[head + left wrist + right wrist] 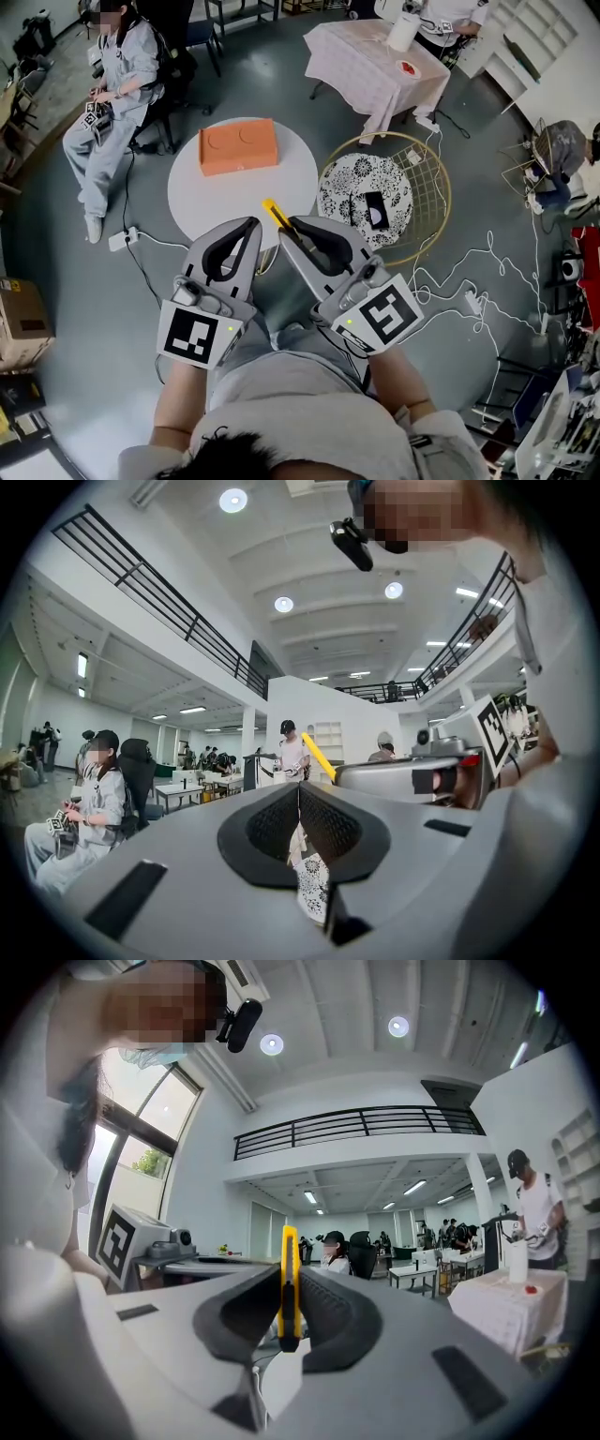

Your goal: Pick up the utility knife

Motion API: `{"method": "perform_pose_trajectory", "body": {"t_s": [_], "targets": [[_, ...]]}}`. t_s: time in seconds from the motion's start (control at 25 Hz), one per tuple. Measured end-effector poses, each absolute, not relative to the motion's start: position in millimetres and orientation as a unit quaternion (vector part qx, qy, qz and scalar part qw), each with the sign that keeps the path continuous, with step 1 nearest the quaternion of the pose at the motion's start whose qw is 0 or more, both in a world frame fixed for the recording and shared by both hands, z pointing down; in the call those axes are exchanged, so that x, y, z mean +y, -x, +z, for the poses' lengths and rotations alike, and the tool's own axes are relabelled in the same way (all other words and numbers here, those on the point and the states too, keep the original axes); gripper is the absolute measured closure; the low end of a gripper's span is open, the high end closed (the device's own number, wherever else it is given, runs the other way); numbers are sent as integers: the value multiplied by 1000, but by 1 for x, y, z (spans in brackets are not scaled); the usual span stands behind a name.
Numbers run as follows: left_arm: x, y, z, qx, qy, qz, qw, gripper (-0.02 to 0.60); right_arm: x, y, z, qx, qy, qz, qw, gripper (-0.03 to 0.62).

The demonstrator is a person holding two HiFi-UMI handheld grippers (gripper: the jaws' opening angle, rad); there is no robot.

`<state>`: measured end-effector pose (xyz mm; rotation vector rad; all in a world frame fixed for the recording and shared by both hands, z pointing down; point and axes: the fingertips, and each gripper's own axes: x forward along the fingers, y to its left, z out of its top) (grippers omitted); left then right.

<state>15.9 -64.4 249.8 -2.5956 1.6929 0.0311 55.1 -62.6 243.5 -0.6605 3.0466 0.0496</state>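
Note:
A slim yellow utility knife point(276, 216) point(289, 1283) is clamped upright between the jaws of my right gripper point(292, 228) point(290, 1316), its tip sticking out past them. That gripper is raised above the near edge of the round white table point(197, 192). Beside it on the left, my left gripper point(251, 229) point(299, 822) is shut with nothing between its jaws. The left gripper view catches the knife point(318, 756) poking up behind the right gripper's body.
An orange box point(237, 146) lies on the round table. A gold wire basket stool with a patterned cushion point(366, 197) stands to the right, cables trail over the floor, a seated person point(112, 94) is at the far left, and a cloth-covered table point(375, 66) stands behind.

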Motion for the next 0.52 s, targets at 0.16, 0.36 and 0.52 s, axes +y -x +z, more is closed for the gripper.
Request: {"method": "perform_pose_trajectory", "body": {"t_s": [0.16,0.36,0.52], "targets": [[-60,-16,249,547,837,9,19,571,-58,-55,241,978,209,21,15,528],[-58,-13,250,550,835,10,23,571,-55,-50,241,979,204,25,16,528],[-57,-8,248,553,833,10,26,571,-52,-45,242,979,199,29,14,528]]}}
